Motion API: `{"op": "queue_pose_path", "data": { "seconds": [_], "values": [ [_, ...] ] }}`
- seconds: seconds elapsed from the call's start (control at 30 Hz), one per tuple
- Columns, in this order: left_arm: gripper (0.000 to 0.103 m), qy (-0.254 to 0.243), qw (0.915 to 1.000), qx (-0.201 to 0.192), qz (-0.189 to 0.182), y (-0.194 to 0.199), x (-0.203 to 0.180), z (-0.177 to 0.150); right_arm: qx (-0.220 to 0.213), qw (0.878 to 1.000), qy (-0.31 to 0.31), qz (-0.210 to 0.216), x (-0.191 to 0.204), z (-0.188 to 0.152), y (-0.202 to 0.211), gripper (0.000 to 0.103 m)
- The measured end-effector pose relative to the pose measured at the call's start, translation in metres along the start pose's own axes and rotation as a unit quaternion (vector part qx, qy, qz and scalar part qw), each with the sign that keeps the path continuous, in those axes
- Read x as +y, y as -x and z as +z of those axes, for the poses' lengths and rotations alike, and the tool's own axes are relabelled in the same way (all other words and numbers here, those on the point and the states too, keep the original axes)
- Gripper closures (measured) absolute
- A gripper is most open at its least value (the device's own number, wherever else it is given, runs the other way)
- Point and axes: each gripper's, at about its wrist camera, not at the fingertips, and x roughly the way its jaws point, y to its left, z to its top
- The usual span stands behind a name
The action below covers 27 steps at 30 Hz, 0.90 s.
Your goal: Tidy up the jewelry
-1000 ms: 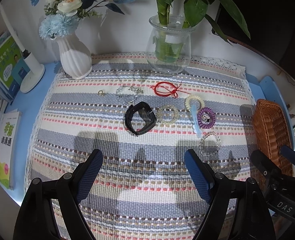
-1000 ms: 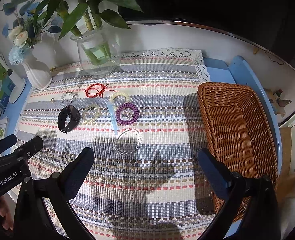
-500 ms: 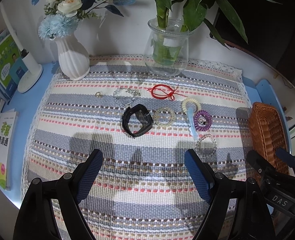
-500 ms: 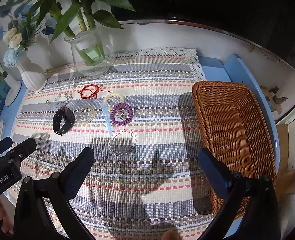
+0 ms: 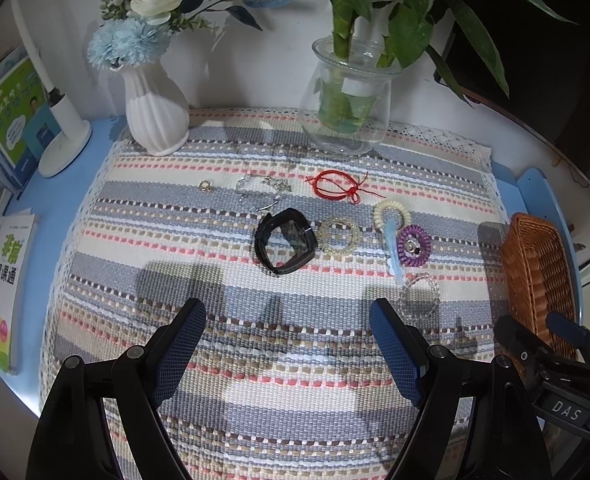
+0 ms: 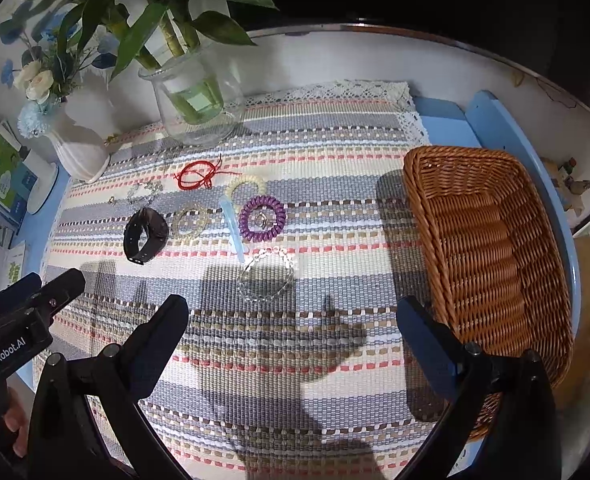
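Observation:
Jewelry lies spread on a striped woven mat: a black wristband, a beaded bracelet, a red cord, a cream coil tie, a purple coil tie with a ring inside, a pale blue clip, a clear bead bracelet, a silver chain and a small ring. A brown wicker basket stands at the mat's right. My left gripper and right gripper both hover open and empty, short of the jewelry.
A white vase of flowers and a glass vase with green stems stand at the mat's far edge. Books and a white lamp base sit on the blue table at the left. A hand holds the left gripper's handle.
Both grippers have drifted slightly over the mat; the jewelry sits a little differently in each view. Both stayed open and nothing on the mat was moved.

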Motion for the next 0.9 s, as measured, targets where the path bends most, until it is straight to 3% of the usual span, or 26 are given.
{"op": "queue_pose_path", "data": {
  "seconds": [0.2,0.43,0.6,0.73,0.9],
  "values": [
    [0.019,0.011,0.9997,-0.013,-0.018,-0.004,0.02,-0.002,0.016,1.0,0.007,-0.01,0.006,-0.002,-0.01,0.0],
    [0.019,0.015,0.9984,-0.045,-0.029,-0.021,0.053,0.004,-0.041,0.994,0.005,0.103,0.012,-0.001,-0.013,0.0],
    [0.019,0.011,0.9977,-0.058,-0.033,-0.05,0.08,0.027,-0.021,0.999,0.028,0.013,0.025,0.014,-0.041,0.0],
    [0.019,0.016,0.9972,-0.046,-0.056,-0.091,0.098,0.049,-0.04,0.998,0.051,0.023,0.027,0.024,-0.064,0.0],
    [0.022,0.031,0.9967,-0.041,-0.063,-0.142,0.116,0.075,-0.013,0.996,0.085,0.02,0.044,0.032,-0.107,0.004]
  ]
}}
